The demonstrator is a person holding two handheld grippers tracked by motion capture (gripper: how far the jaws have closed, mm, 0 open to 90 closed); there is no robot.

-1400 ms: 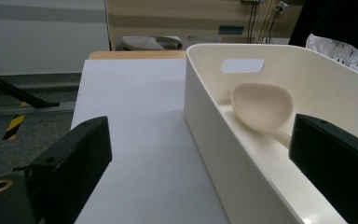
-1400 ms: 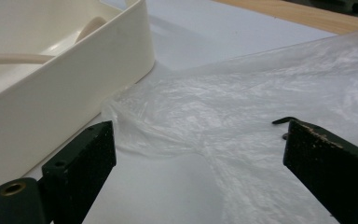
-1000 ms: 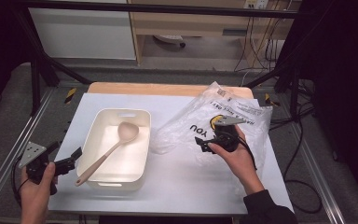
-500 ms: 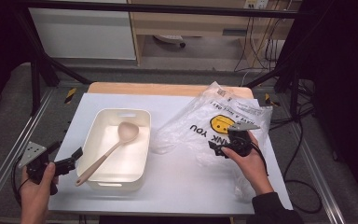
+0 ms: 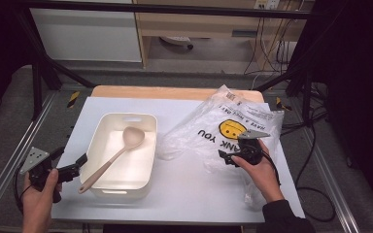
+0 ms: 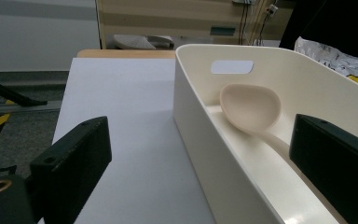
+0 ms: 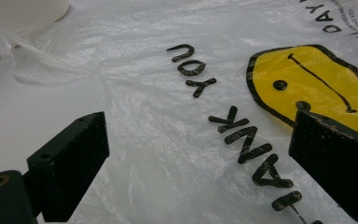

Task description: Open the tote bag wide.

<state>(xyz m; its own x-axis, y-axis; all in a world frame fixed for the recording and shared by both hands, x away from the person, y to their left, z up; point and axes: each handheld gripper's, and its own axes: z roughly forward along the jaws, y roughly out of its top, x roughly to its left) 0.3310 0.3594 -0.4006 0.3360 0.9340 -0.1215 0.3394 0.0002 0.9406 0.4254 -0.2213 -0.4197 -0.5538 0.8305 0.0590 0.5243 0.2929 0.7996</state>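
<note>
The right gripper [image 5: 228, 158] is held low over the near edge of the bag [image 5: 223, 128], the right hand [image 5: 257, 170] wrapped around its body behind the jaws and the forearm entering from the near table edge. Its jaws stand wide apart and grip nothing; in the right gripper view the bag [image 7: 177, 93] lies flat between and ahead of them, with black lettering and a yellow face ahead and to the right. The left gripper [image 5: 75, 167] is held at the near left corner of the table, the left hand [image 5: 39, 187] below it, its jaws likewise wide apart and empty. Just ahead of the left gripper sits the tub [image 5: 121, 150]; in the left gripper view the tub [image 6: 200, 140] wall runs between the jaws. The spoon [image 5: 111, 158] lies inside the tub, bowl away from the gripper, handle end resting on the near rim. The table [image 5: 189, 194] has a white surface with a wooden strip at the far edge. Beyond it are a dark floor, cables and pale cabinets.
</note>
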